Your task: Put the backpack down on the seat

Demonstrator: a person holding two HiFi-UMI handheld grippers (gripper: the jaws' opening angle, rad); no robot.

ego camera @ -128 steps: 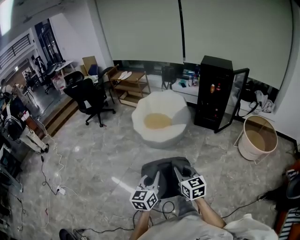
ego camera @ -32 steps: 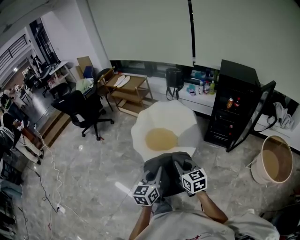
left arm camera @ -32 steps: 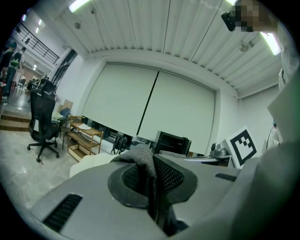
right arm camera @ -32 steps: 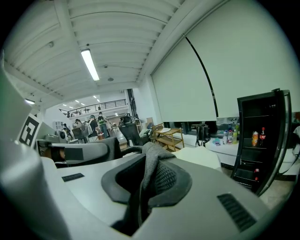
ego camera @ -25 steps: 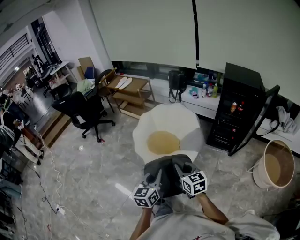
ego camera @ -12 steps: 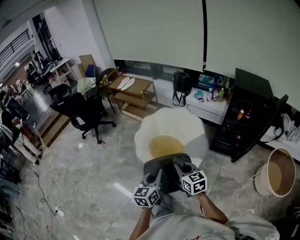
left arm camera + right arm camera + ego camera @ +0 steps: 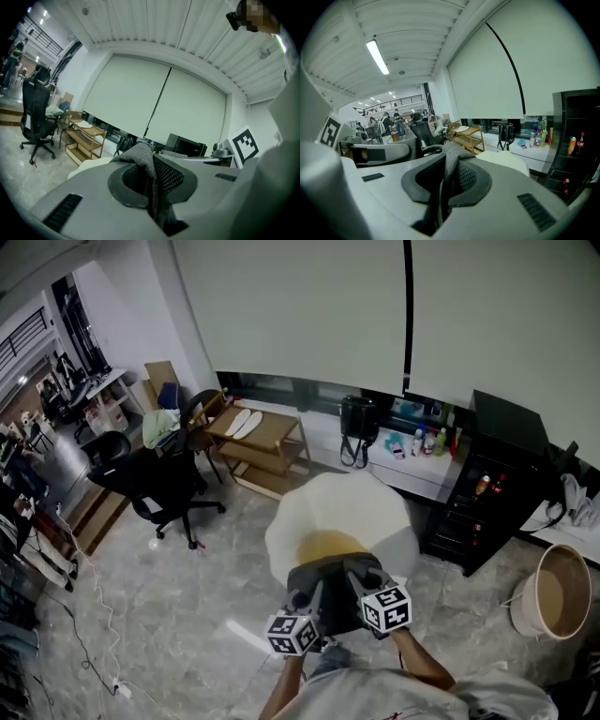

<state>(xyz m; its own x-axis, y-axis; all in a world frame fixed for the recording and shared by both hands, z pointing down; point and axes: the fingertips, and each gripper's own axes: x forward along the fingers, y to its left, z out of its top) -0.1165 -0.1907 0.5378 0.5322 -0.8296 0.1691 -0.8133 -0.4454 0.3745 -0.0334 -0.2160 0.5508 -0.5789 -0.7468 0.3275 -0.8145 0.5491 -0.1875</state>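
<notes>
You are at the carry-in step, with the dark grey fabric backpack [image 7: 330, 592] hanging between your two grippers, just at the near edge of the white, rounded, soft seat with the tan hollow [image 7: 356, 502]. By the look of it, the bag is not yet over the hollow. Bring it forward until it is centred above the tan patch, with both hands level so it does not swing or tip. Then lower it until the seat takes its weight, and let go only after that. Watch the near rim of the seat, since the bag's underside could catch there if you come in low.

The fingers of the left gripper [image 7: 307, 596] are nearly closed, pinching a fold of the backpack's grey fabric. The fingers of the right gripper [image 7: 360, 579] are likewise nearly closed, clamped on another fold of it.
</notes>
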